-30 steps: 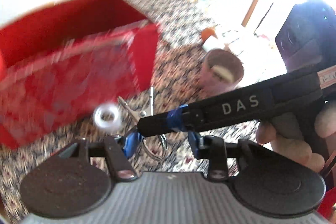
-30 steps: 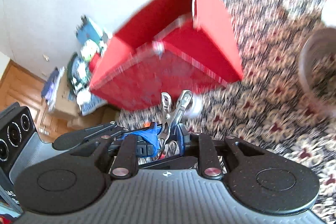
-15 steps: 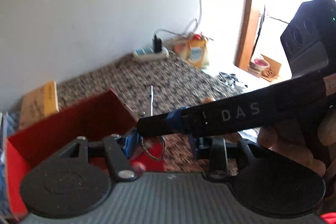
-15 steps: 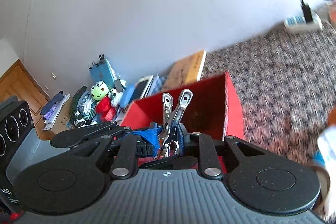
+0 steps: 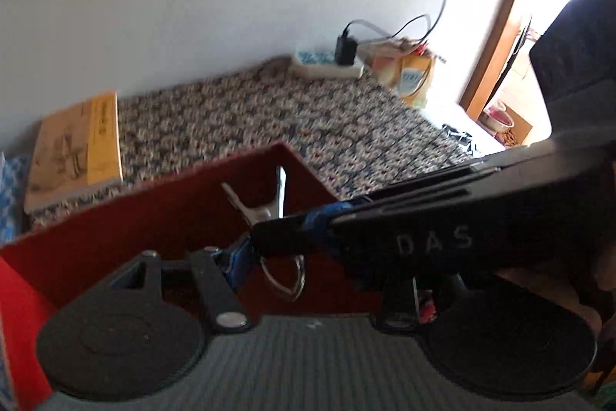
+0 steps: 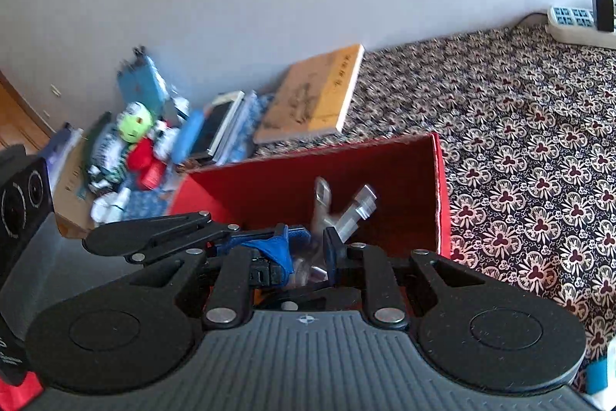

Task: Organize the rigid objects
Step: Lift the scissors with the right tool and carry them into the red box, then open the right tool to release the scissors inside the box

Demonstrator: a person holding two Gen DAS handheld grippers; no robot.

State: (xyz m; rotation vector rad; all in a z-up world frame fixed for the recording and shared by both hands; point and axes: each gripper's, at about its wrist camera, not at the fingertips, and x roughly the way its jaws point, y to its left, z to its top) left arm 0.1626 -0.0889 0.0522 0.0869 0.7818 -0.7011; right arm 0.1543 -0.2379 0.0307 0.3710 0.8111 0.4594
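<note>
Your right gripper (image 6: 308,249) has one metal clip (image 6: 342,210) clenched between its fingers over the one red box (image 6: 441,195), while your left gripper (image 5: 327,257) fingers stand apart, grasping nothing.

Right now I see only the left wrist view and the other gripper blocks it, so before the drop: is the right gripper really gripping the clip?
Observer: Yes. Its own camera shows the right gripper shut on the metal clip, handles up over the red box.
Operator: What's past the yellow book?
Observer: A toy heap with a green frog face, against the wall.
</note>
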